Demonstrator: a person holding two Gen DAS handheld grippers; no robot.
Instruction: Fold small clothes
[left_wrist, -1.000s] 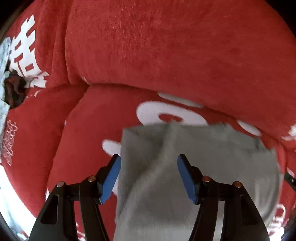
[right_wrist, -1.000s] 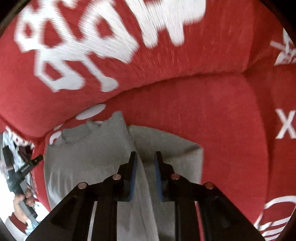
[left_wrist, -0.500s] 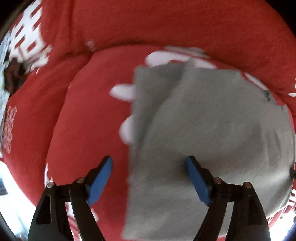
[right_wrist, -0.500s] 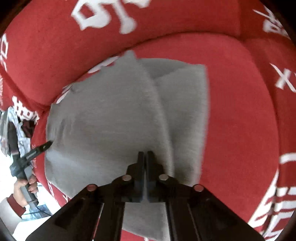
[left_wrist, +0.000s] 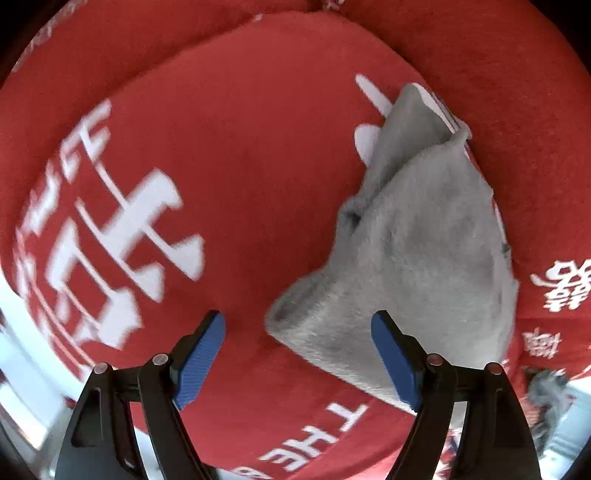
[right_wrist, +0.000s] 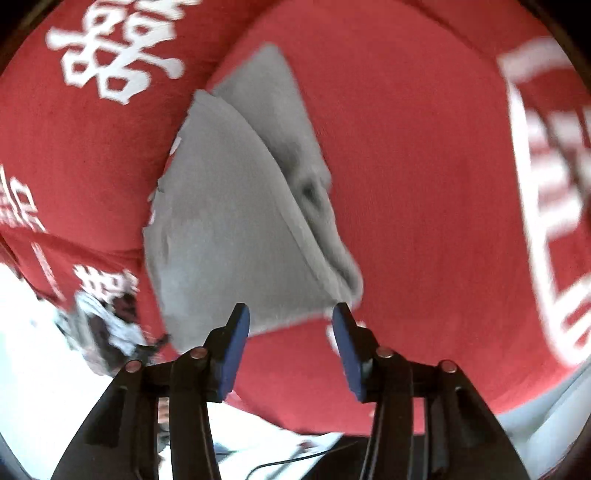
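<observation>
On red cushion (left_wrist: 258, 147), grey garment (left_wrist: 424, 258) lies folded; left gripper (left_wrist: 298, 350) and right gripper (right_wrist: 290, 332) both spread, empty; loose top layer could flop open.

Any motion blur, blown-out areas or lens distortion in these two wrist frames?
Left wrist: white lettering on the red cover smears with motion blur; grey cloth edges soft. Right wrist: lettering at right streaked, lower-left background blown out white. Both: strong fisheye curvature, dark corner vignetting.
</observation>
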